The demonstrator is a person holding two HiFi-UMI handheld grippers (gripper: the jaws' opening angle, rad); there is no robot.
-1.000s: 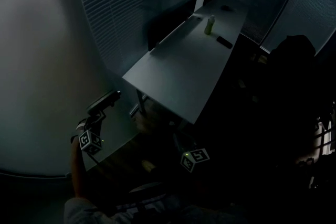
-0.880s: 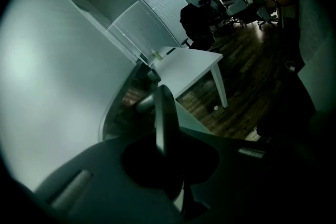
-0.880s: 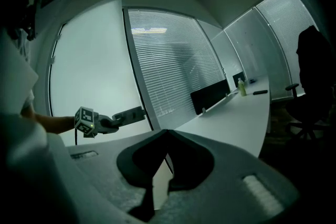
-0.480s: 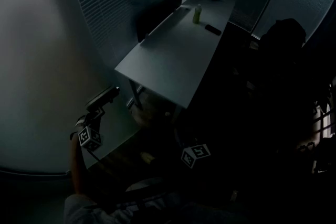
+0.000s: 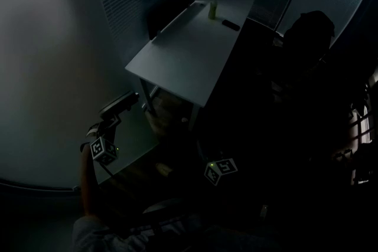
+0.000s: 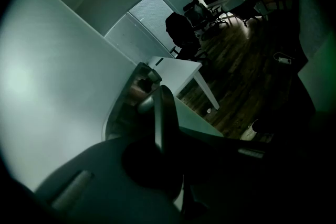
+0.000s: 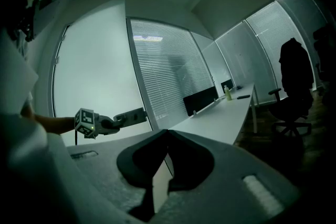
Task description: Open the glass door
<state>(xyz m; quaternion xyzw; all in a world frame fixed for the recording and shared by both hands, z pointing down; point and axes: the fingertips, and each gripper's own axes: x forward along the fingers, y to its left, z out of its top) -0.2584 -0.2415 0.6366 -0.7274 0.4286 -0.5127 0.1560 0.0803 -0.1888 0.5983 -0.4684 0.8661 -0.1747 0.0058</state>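
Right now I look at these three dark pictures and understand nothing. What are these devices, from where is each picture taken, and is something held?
A person holds a two-jaw tool in each hand. One picture comes from a camera on the person's head, looking down; the other two from cameras riding on the tools. The left gripper is near the frosted glass panel, jaws together, holding nothing. The right gripper is shut and empty. The long desk carries a green bottle and a dark flat object.
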